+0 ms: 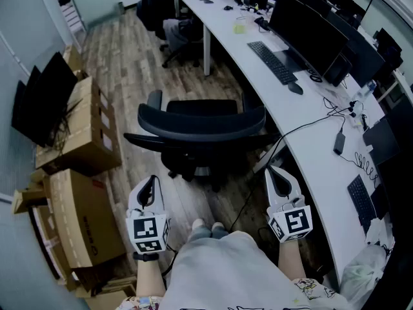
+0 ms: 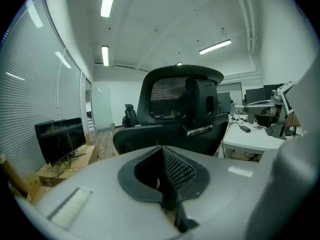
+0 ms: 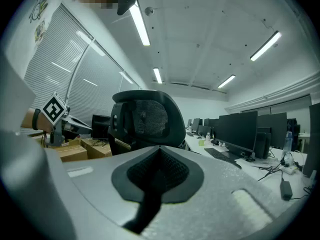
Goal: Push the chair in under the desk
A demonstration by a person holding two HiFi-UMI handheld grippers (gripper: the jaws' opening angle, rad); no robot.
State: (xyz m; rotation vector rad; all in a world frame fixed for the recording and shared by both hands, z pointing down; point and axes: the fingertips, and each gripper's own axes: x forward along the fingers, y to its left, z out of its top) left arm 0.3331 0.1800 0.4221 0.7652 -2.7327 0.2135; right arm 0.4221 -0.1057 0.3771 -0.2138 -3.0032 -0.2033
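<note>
A black office chair (image 1: 200, 131) stands on the wood floor, pulled out from the long white desk (image 1: 303, 118), its backrest turned towards me. Its mesh back (image 2: 172, 91) fills the middle of the left gripper view and appears again as the chair (image 3: 145, 116) in the right gripper view. My left gripper (image 1: 146, 189) is shut and empty, a short way behind the chair's left rear. My right gripper (image 1: 281, 181) is shut and empty too, behind the chair's right rear and close to the desk edge. Neither touches the chair.
Cardboard boxes (image 1: 84, 173) with a dark monitor (image 1: 42, 99) on them line the left wall. On the desk are monitors (image 1: 310, 31), a keyboard (image 1: 274, 63) and cables (image 1: 335, 118). Another chair (image 1: 177, 37) stands farther down the aisle. A cable (image 1: 248, 202) trails across the floor.
</note>
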